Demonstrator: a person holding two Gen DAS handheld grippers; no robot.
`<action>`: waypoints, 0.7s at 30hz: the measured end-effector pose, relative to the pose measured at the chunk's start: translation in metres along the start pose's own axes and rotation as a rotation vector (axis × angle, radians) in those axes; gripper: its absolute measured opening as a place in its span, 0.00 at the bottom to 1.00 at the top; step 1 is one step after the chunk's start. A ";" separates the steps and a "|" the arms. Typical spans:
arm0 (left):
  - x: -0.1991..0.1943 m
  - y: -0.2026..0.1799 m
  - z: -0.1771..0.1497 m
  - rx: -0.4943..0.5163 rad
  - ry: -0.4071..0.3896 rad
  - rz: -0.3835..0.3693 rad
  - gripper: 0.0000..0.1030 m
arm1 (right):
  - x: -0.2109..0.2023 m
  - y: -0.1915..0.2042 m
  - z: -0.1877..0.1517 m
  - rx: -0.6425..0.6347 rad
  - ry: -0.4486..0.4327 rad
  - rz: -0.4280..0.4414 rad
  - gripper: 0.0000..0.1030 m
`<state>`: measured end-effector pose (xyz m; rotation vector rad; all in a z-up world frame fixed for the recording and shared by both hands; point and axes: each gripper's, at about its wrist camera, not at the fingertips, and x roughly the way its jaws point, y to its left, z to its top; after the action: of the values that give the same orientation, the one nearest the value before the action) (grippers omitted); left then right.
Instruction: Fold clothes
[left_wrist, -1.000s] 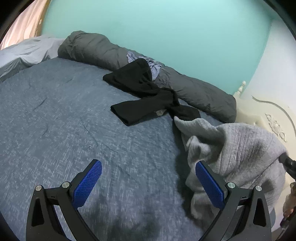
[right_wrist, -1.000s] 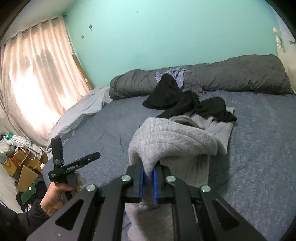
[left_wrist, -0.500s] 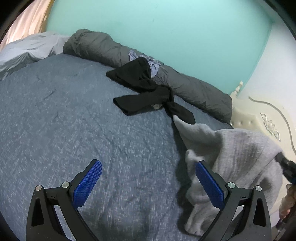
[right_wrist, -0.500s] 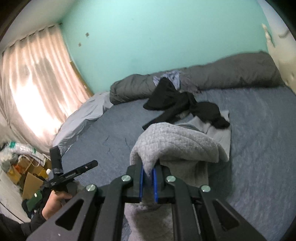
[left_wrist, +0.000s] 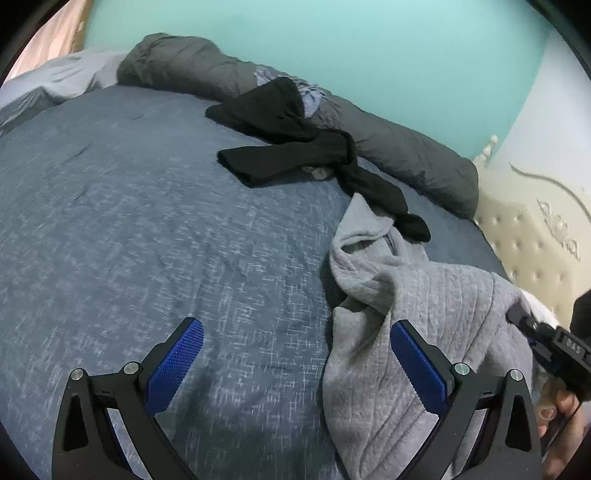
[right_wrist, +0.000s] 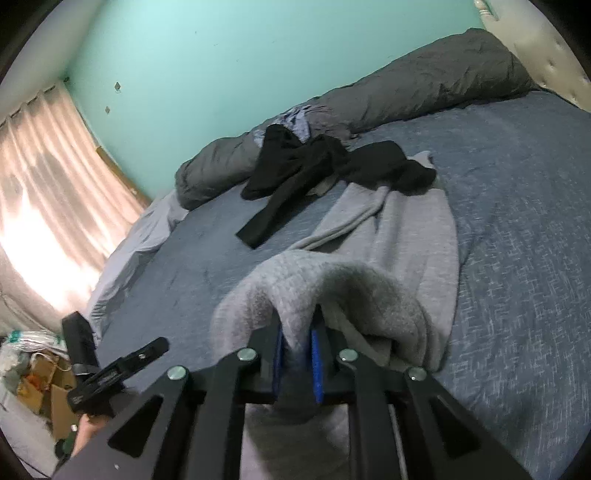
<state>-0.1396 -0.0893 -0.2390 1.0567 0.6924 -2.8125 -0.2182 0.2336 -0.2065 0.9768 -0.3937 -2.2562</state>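
Left wrist view: left gripper (left_wrist: 295, 363) hangs wide open over the blue bedspread (left_wrist: 147, 229), holding nothing, its right pad just beside the grey sweater (left_wrist: 436, 302); sweater lies bunched at the right, one end trailing up the bed to touch the black garment (left_wrist: 295, 155), which sprawls twisted against the rolled dark duvet (left_wrist: 388, 147); compared with a second ago the grey cloth sits lower and more strung out along the bed, less of a raised heap, so it looks dragged toward the near edge; right hand (left_wrist: 561, 417) with its tool shows at the far right. Right wrist view: right gripper (right_wrist: 297, 354) is clamped on a thick fold of the grey sweater, cloth humped over the jaws, the rest running flat away to the black garment; since a second ago the view has tilted and the trailing part lies longer and flatter; the left gripper's tool shows lower left, still clear of the cloth. Judgement: sweater is not folded now, only being pulled straight; the free left gripper probably needs a second edge or corner.
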 end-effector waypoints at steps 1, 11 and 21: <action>0.004 -0.001 -0.002 0.009 0.002 0.000 1.00 | 0.004 -0.007 -0.002 0.005 -0.007 -0.010 0.32; 0.023 -0.009 -0.015 0.062 -0.012 -0.005 1.00 | 0.014 -0.074 -0.034 0.227 -0.060 -0.082 0.55; 0.022 -0.027 -0.022 0.120 -0.010 -0.008 1.00 | -0.007 -0.076 -0.042 0.227 -0.115 -0.083 0.64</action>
<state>-0.1487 -0.0536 -0.2570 1.0579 0.5339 -2.8963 -0.2170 0.2950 -0.2689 0.9942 -0.6828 -2.3873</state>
